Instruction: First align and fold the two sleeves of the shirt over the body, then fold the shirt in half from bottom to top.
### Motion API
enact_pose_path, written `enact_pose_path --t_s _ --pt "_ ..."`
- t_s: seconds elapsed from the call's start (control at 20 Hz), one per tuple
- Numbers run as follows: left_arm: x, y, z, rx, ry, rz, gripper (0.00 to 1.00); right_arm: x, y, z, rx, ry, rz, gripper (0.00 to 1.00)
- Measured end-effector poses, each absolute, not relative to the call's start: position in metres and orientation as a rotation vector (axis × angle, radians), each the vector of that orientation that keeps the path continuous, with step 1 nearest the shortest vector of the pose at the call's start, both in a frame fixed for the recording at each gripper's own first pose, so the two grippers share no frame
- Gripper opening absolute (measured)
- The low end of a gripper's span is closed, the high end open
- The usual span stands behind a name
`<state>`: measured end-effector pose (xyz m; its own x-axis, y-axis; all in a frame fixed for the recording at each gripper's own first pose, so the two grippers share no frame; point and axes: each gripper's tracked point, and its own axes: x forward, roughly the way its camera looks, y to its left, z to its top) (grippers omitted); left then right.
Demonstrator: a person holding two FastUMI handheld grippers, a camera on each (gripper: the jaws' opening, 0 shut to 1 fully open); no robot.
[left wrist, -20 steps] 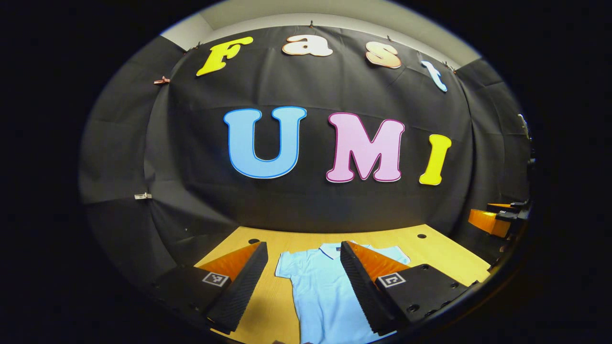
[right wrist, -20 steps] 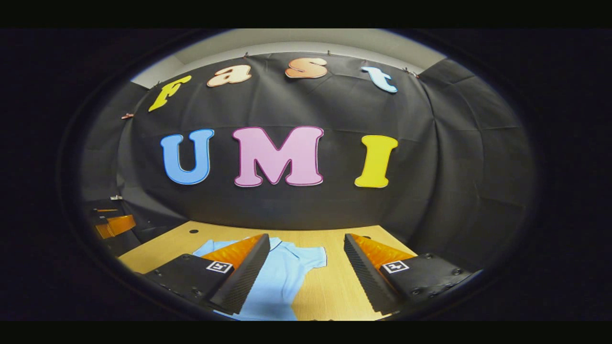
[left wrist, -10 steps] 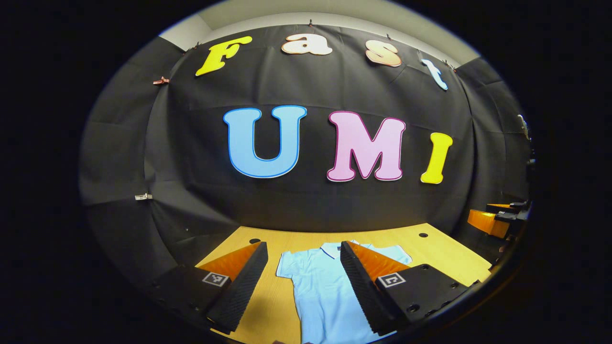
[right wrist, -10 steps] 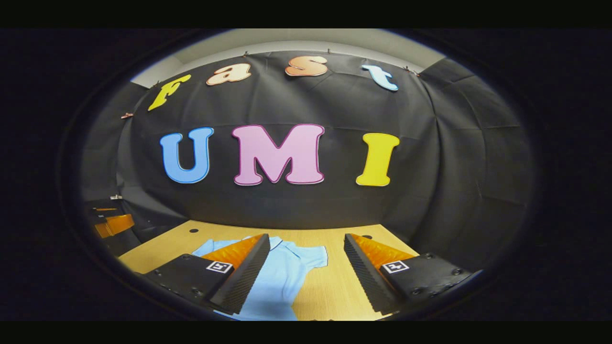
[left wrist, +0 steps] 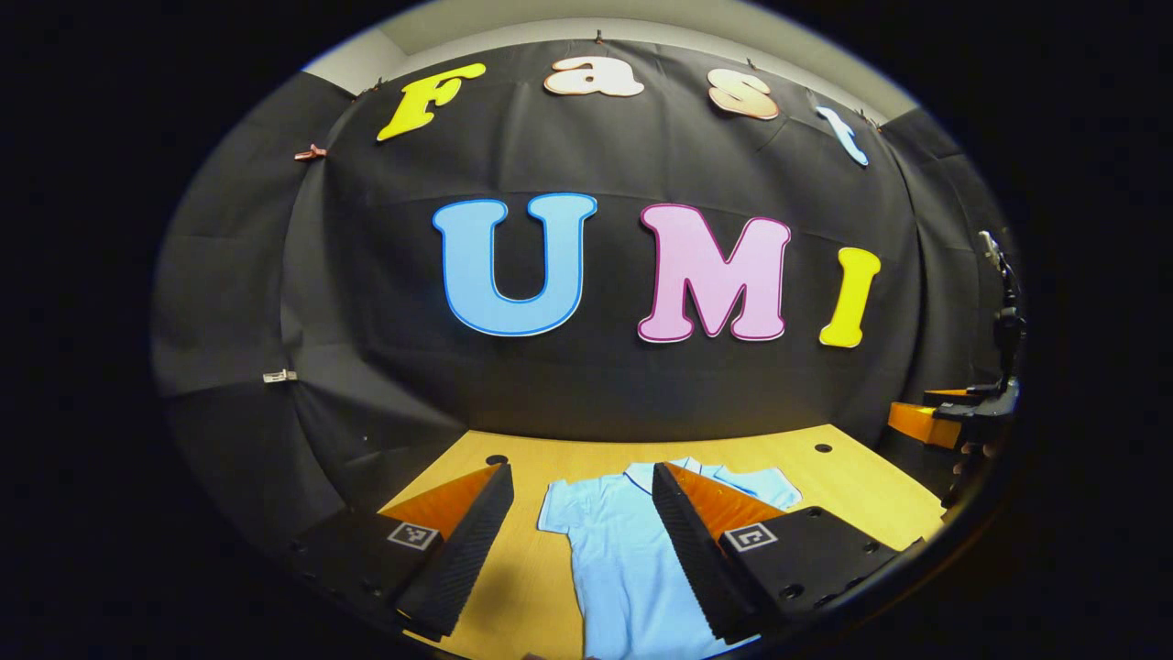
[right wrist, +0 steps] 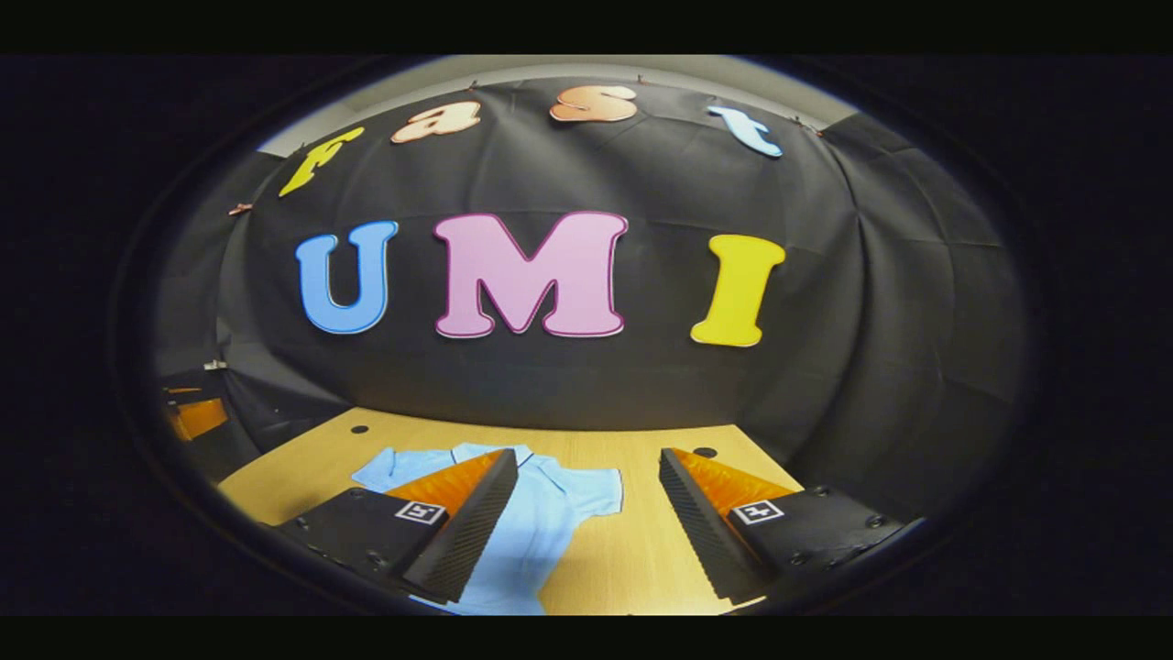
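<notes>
On the wooden table [left wrist: 852, 486] the light blue shirt [left wrist: 616, 550] lies flat, collar toward the wall, both short sleeves out to the sides, nothing folded yet. My left claw [left wrist: 579, 536] hangs above its left half, fingers spread wide, holding nothing. My right claw [right wrist: 585, 518] hovers over the right sleeve [right wrist: 594, 484], also spread, empty. Each lined up, I'd guess, for its own sleeve.

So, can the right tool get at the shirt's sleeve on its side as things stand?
Probably yes: the right tool is open above the table, and the sleeve lies flat ahead between its fingers, with nothing on it.
</notes>
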<state>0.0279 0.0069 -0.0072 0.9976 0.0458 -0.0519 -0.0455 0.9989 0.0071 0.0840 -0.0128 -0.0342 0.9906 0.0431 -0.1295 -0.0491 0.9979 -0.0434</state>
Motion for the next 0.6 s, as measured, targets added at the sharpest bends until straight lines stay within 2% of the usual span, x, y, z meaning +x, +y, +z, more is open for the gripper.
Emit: enact_pose_path --t_s 0.25,0.5,0.6 --pt "0.042 0.01 -0.019 0.012 0.093 0.1 0.97 0.162 -0.023 -0.087 -0.047 0.28 0.076 0.97" --pt "0.059 0.005 -0.025 0.006 0.13 0.15 0.97 0.233 -0.037 -0.163 -0.03 0.459 0.083 0.95" --pt "0.064 0.002 -0.028 -0.002 0.144 0.17 0.97 0.255 -0.042 -0.192 -0.033 0.523 0.08 0.97"
